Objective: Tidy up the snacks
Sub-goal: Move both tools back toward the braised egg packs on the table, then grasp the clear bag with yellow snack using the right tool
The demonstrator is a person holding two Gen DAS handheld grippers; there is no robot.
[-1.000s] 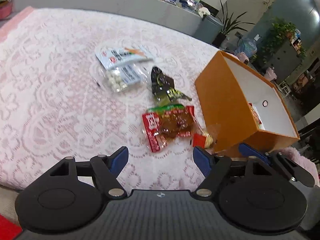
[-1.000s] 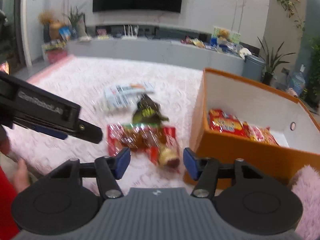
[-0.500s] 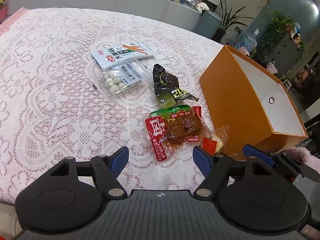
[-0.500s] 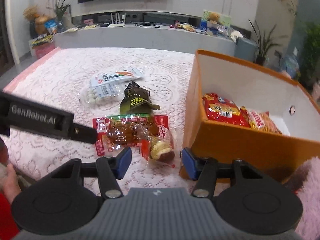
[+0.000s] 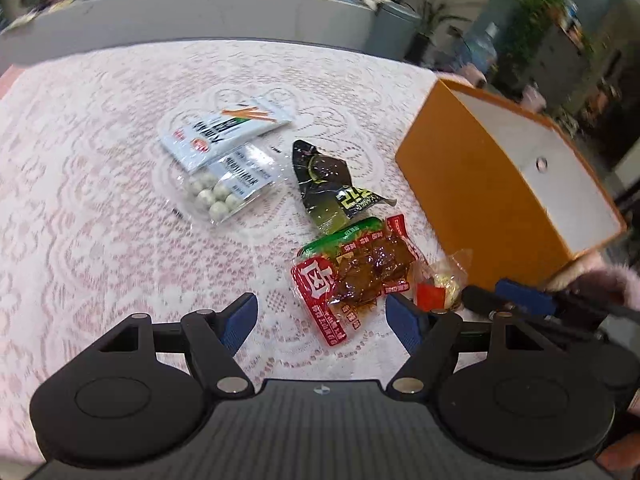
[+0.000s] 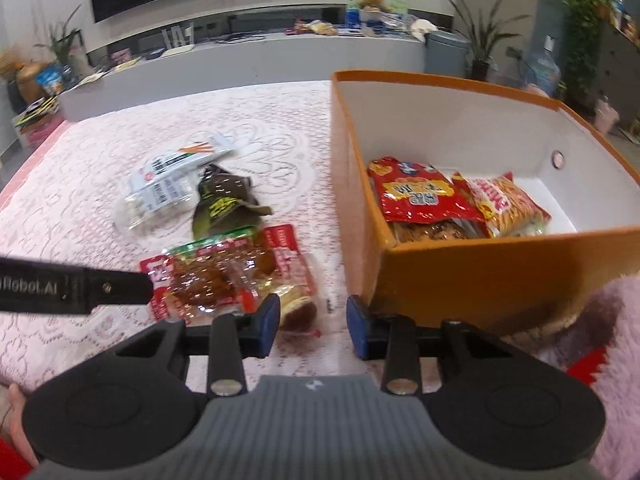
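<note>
An orange box [image 6: 480, 264] stands on the lace cloth at the right and holds a red snack bag [image 6: 420, 196] and an orange-yellow one [image 6: 508, 204]. Loose snacks lie left of it: a red-green pack of brown pieces [image 5: 356, 272] [image 6: 216, 272], a small clear-wrapped cake [image 5: 444, 284] [image 6: 296, 308], a dark green pouch [image 5: 332, 188] [image 6: 224, 200], a white ball-candy pack [image 5: 224, 188] and a white stick pack [image 5: 224, 132]. My left gripper [image 5: 320, 320] is open just before the red pack. My right gripper [image 6: 312, 324] is open, low by the cake and the box corner.
A pink lace cloth [image 5: 100, 200] covers the table. A grey counter [image 6: 260, 56] with clutter runs behind it, with plants and a bin at the right. The left gripper's finger [image 6: 80, 288] crosses the right wrist view.
Both grippers have moved forward and lower toward the red pack and the cake. The right gripper's jaws have narrowed a little. The snacks have not moved.
</note>
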